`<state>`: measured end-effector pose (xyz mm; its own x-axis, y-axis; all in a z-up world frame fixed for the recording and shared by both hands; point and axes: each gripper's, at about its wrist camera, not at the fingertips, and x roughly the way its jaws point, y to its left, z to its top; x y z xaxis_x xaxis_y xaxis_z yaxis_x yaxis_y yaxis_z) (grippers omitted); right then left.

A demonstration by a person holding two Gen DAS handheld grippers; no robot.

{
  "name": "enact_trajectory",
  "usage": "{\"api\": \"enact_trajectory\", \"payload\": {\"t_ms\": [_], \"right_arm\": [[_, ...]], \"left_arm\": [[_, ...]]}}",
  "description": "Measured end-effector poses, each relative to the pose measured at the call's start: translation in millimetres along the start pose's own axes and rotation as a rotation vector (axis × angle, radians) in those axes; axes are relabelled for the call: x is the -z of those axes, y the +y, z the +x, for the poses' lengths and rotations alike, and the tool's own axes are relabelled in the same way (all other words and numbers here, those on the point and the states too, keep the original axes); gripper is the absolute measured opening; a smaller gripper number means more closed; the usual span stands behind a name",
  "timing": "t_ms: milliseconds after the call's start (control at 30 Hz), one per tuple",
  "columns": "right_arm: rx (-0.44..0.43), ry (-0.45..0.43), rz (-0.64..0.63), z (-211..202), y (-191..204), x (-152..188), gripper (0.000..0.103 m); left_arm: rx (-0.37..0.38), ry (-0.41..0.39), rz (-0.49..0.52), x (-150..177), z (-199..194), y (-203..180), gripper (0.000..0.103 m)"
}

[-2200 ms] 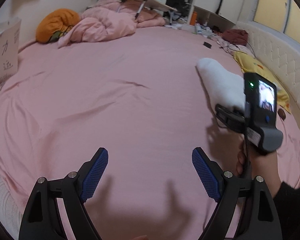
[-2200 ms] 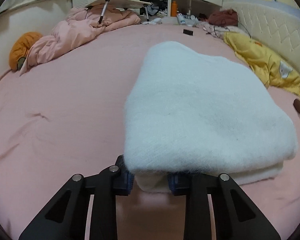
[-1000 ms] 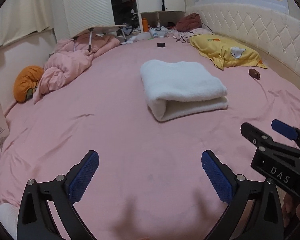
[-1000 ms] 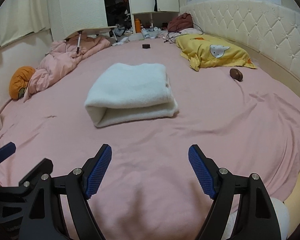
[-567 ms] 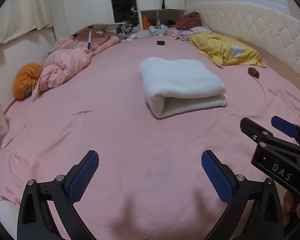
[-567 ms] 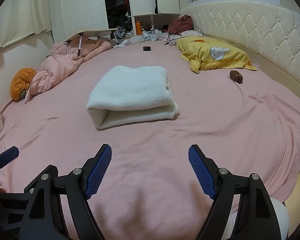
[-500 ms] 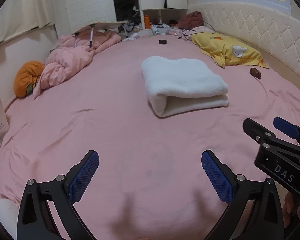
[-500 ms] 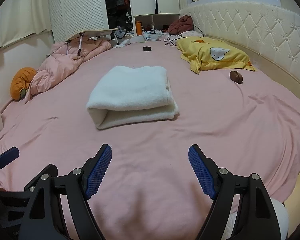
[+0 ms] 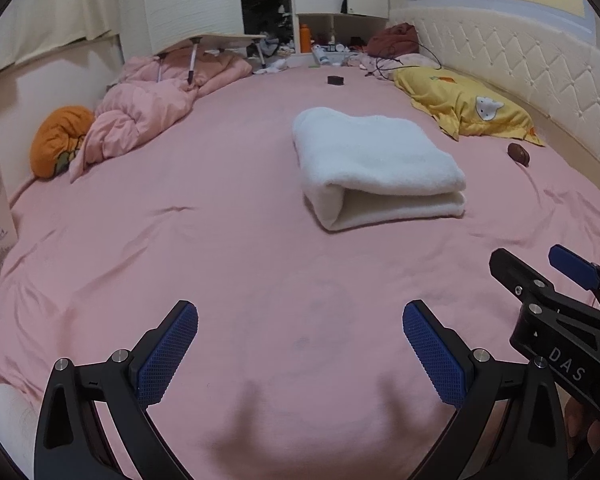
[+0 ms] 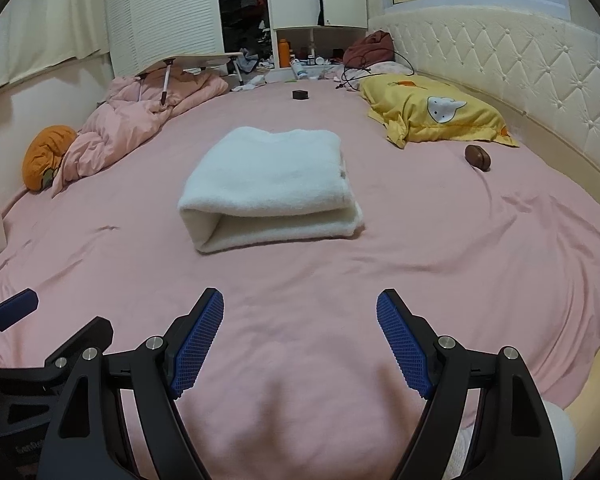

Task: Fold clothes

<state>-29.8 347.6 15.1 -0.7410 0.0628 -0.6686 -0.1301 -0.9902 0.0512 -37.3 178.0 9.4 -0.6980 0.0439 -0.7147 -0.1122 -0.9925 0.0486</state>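
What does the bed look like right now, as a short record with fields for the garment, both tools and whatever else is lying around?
garment: white garment, folded, lying mid-bed on the pink sheet, open fold edge facing the cameras
left tool: open, empty, short of the garment
right tool: open, empty, short of the garment
contact: neither tool touches the garment
right of garment: yellow pillow, small brown object
left of garment: pink duvet, orange cushion
beyond garment: small black object
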Motion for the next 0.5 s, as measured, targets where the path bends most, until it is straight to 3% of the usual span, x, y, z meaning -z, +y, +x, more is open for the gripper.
{"api": "enact_trajectory", "payload": {"t_ms": [500], "right_arm": [[0.005,0.017,-0.011,2.5,3.9,0.5,0.079]], "left_arm": [[-0.002,-0.007,-0.04,-0.4,1.2,9.5,0.103]]}}
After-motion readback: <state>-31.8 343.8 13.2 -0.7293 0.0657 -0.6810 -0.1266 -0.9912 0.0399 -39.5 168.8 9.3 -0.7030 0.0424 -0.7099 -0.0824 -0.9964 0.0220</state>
